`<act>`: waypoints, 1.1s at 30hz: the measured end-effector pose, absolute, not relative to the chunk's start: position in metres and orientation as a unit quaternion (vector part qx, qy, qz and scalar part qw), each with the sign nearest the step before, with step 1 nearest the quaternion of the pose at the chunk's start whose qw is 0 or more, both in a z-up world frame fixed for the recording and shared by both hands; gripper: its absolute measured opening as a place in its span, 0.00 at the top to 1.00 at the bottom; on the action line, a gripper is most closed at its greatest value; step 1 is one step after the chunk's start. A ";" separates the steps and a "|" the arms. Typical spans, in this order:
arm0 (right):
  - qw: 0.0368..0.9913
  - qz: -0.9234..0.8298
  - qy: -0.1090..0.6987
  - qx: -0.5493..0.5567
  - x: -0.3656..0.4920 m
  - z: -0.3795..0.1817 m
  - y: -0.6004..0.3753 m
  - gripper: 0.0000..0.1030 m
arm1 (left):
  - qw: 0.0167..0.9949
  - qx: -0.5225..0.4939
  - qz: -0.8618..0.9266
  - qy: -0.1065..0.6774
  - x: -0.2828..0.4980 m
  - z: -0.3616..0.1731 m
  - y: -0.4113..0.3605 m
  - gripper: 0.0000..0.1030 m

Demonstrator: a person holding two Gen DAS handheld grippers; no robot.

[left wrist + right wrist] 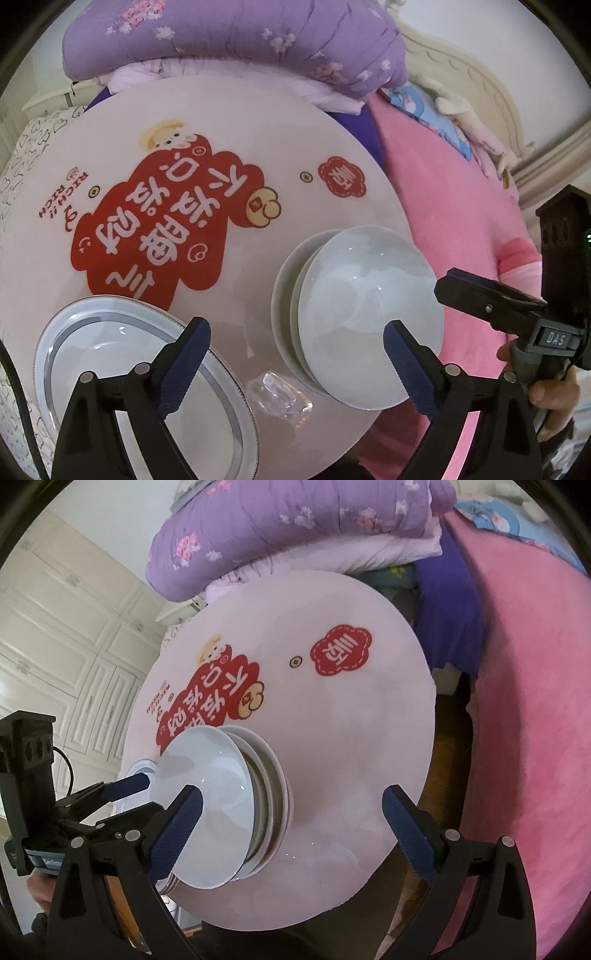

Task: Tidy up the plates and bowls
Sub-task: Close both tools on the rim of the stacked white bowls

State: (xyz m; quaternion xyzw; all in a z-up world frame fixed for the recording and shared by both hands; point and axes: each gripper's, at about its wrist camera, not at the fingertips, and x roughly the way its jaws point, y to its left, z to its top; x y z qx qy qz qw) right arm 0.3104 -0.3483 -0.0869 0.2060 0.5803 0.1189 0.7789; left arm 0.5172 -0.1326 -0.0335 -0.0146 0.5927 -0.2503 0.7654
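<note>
A stack of white bowls [365,314] stands on the round table [229,122] near its right edge; it also shows in the right wrist view [218,797]. A grey-rimmed plate [122,354] lies at the table's near left. My left gripper [297,350] is open and empty, its fingers apart, one over the plate and one before the bowls. My right gripper [291,819] is open and empty, with its left finger in front of the bowl stack. The right gripper's finger [480,295] points at the bowls from the right in the left wrist view.
The table top carries a red printed design [173,221]. A crumpled clear plastic scrap [280,395] lies between plate and bowls. A pink-covered bed [454,229] and a purple quilt [236,37] surround the table. White cupboards [55,635] stand at the left.
</note>
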 end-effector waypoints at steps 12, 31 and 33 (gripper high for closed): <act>0.774 0.123 0.590 0.193 0.311 -0.093 -0.342 0.04 | 0.749 -0.004 -0.256 0.611 0.514 -0.058 -0.150 0.19; 0.751 0.126 0.621 0.187 0.311 -0.124 -0.328 0.37 | 0.724 -0.086 -0.239 0.642 0.522 -0.092 -0.152 0.62; 0.748 0.134 0.621 0.195 0.311 -0.128 -0.327 0.41 | 0.723 -0.096 -0.234 0.643 0.524 -0.093 -0.151 0.64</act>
